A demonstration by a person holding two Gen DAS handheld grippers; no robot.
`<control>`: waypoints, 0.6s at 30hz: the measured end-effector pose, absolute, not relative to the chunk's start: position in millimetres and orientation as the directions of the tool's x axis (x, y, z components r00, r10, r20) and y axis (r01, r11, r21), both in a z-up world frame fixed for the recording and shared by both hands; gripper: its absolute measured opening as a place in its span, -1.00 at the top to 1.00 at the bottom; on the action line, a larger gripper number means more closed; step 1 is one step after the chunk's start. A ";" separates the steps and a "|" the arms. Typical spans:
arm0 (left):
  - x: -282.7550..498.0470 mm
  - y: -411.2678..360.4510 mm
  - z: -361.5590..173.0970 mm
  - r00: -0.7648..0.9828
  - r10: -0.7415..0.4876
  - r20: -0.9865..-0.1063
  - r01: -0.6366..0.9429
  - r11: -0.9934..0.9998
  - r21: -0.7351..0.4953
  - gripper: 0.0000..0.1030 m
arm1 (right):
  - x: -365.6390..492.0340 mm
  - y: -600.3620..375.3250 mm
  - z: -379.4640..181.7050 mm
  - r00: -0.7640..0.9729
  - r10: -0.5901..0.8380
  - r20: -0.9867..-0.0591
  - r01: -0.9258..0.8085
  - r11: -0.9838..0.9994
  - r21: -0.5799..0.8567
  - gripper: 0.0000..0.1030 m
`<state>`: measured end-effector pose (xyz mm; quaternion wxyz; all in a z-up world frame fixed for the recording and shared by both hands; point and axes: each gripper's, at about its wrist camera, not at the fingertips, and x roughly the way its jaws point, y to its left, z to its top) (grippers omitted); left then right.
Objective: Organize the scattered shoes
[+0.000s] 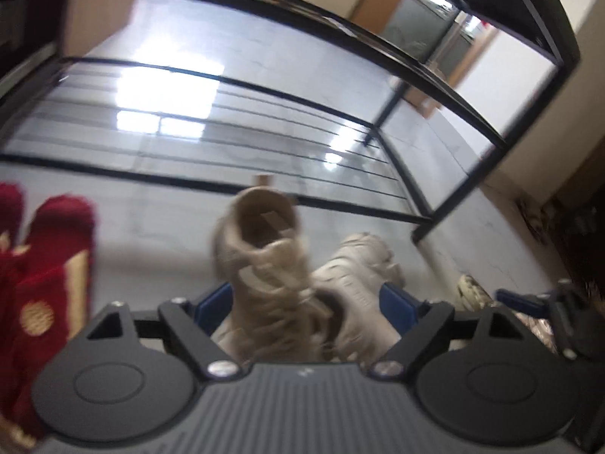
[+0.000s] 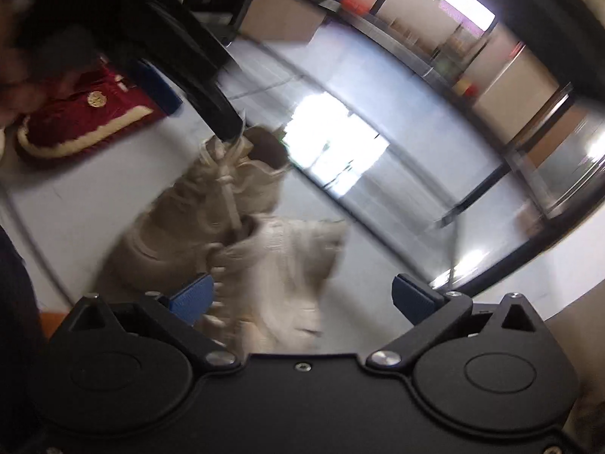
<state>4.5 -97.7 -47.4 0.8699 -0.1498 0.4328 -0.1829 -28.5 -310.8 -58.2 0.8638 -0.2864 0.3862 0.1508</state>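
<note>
Shoes (image 1: 264, 265) lie on the floor before the rack (image 1: 340, 204), long axes pointing toward it; both spread tools, left (image 1: 307, 304) and right (image 2: 300, 299), hover above, pinching nothing.

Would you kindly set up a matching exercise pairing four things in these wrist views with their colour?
Things:
1. High-top lace-up shoe
2. Slippers
3. Shoe rack frame
4. Left gripper's finger pads

Colours:
A. Blue
B. Dark red with gold trim
C. Beige
D. Black

Pairs: 1-C, 2-B, 3-D, 4-A
</note>
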 end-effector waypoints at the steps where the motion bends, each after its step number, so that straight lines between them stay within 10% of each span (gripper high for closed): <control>1: -2.9 -87.6 -48.5 0.569 -0.434 -0.699 0.155 0.891 -0.427 -0.81 | -21.3 -309.1 -62.8 0.634 0.040 -0.772 -0.487 0.796 -0.359 -0.96; 18: 6.7 -50.3 -55.3 0.556 -0.436 -0.707 -0.007 0.848 -0.529 -0.90 | 35.5 -284.8 -140.0 0.421 -0.260 -0.869 -0.424 0.791 -0.441 -0.71</control>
